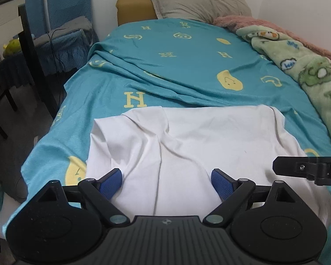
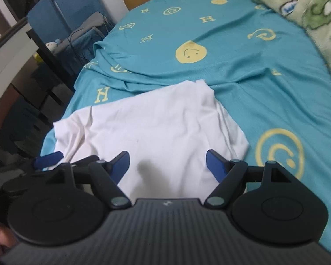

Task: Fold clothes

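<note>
both black blue-padded grippers, left (image 1: 166, 181) and right (image 2: 167, 162), hover with jaws spread apart over a wrinkled white cotton shirt (image 1: 187, 145) lying on the near end of a teal smiley-print bedsheet (image 1: 176, 66).

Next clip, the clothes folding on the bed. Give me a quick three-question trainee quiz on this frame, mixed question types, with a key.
1. True or false: the left gripper is clamped on the white garment.
2. Multiple choice: what does the white garment lie on? A) a bare mattress B) the teal sheet with yellow smiley prints C) the green fleece blanket
3. Fill in: at the head of the bed lies a grey ____.

Key
1. False. Its jaws stand open above the cloth, and so do those of the right gripper.
2. B
3. pillow
</note>
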